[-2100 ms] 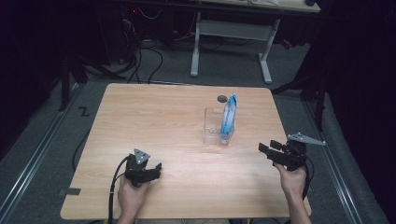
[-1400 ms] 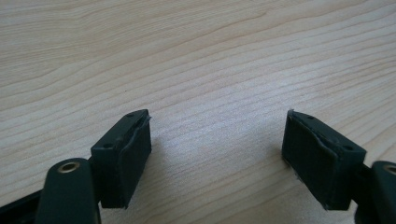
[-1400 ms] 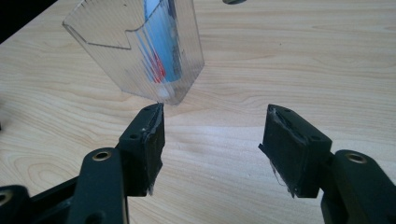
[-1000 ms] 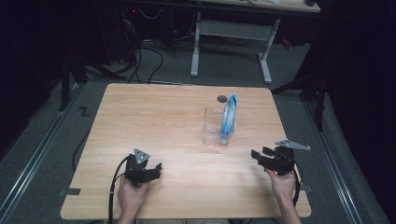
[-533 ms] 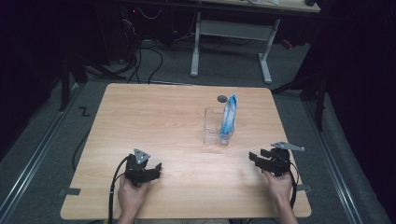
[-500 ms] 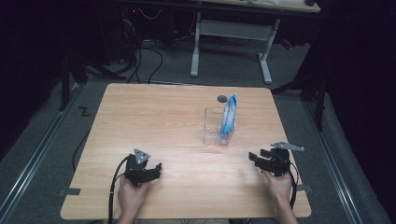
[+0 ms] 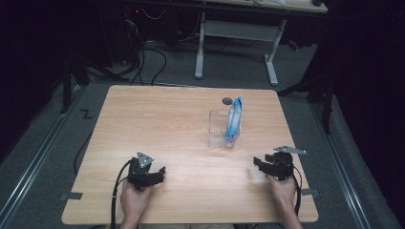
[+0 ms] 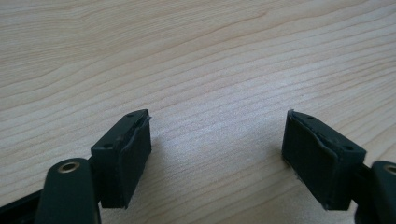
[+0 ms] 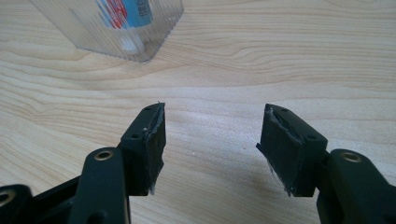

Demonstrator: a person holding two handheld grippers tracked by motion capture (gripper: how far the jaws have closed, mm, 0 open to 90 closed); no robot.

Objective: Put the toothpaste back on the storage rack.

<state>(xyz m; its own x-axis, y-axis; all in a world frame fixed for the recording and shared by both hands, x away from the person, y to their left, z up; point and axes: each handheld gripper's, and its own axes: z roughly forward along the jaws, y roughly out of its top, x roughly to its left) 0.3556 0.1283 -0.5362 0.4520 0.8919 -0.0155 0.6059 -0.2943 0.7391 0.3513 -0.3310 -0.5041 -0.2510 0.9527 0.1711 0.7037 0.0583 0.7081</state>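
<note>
Dim floor surrounds one pale wooden table [image 7: 157, 119]. On its right half stands one clear plastic box [image 7: 218, 130] holding one upright blue packet [image 7: 233, 118]. To grasp it, the right gripper [image 7: 258, 164], jaws spread and empty, should approach level. One left gripper [image 7: 159, 172] rests spread, empty.

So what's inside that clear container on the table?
A blue packet stands upright inside the clear container, leaning at its right side and rising above the rim. Red and white print shows on it through the wall in the right gripper view; the wording is unreadable.
</note>
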